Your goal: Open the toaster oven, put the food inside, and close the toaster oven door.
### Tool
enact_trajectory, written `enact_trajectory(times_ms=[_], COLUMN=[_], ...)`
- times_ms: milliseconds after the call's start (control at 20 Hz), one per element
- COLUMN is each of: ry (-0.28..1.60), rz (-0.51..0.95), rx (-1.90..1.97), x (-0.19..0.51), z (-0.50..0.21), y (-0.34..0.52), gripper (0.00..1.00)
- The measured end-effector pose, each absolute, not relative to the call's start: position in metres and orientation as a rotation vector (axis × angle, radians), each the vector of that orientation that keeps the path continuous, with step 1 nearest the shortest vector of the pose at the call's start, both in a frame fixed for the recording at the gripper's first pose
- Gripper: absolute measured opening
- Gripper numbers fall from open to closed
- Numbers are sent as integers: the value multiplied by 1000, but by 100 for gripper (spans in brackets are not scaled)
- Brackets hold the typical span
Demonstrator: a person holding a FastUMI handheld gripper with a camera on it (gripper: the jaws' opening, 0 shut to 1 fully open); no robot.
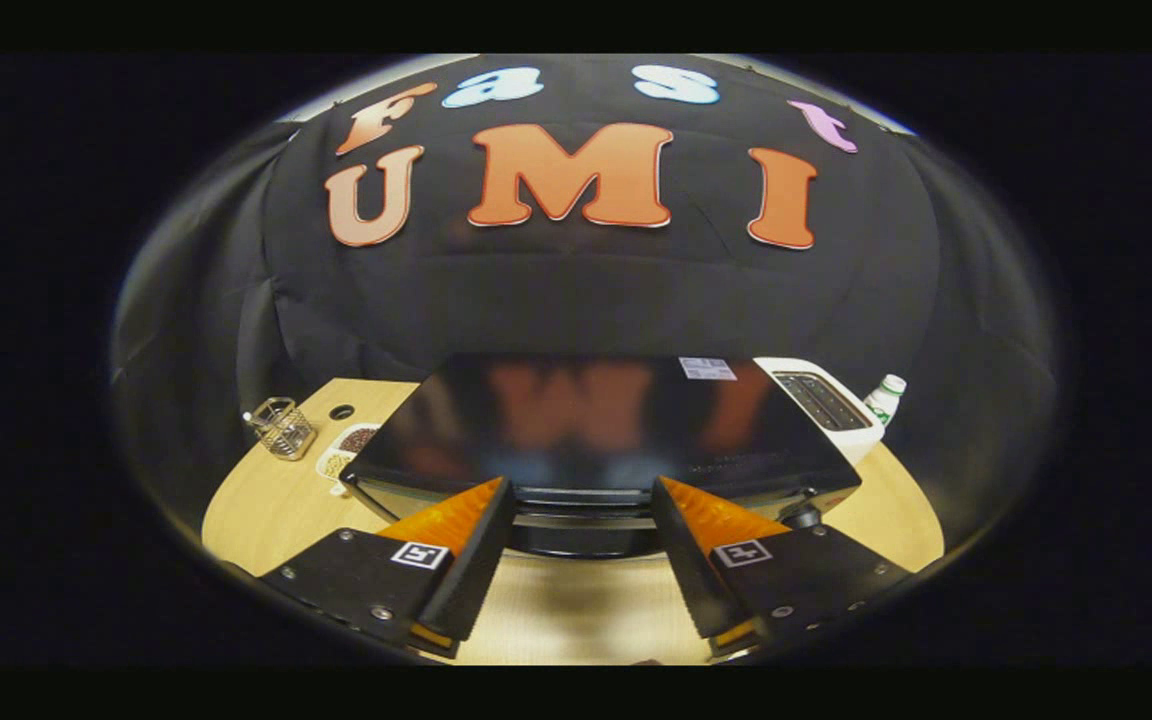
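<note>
Gripper [581,525] held wide apart, nothing between its two fingers [466,560], tips aimed down at the near top edge of the toaster oven [596,425]. Probably poised that high and centred so as to come down onto the door handle [581,520], a pale bar just ahead of the tips and spanning the gap between them. Door apparently closed, so opening likely not yet begun. One toaster oven, sitting mid-table [266,500] with its glossy black top facing up. One white toaster [826,400] touching or just beside its far right corner, one bottle [884,398] beyond that. On the left, one wire basket [281,428] well apart from the oven, and one small divided dish [346,450] near the oven's left side, possibly the food to go in, though too small to tell. Two orange-sided fingers, one paper marker on each.
</note>
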State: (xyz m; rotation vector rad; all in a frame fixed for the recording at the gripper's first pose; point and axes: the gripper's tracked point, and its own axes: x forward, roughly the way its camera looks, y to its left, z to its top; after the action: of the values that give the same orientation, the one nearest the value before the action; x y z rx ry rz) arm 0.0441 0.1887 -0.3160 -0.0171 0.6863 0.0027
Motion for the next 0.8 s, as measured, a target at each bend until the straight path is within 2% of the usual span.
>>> enact_trajectory(times_ms=[150, 250, 350, 400, 550, 800], ry=[705, 852, 1080, 1108, 1139, 1097], rz=[25, 47, 57, 61, 67, 93], rx=[-26, 10, 3, 4, 1, -42], x=[32, 0, -48, -59, -75, -74], z=[-323, -348, -386, -391, -420, -422], y=[197, 200, 196, 194, 186, 181], gripper=[73, 71, 71, 71, 71, 70])
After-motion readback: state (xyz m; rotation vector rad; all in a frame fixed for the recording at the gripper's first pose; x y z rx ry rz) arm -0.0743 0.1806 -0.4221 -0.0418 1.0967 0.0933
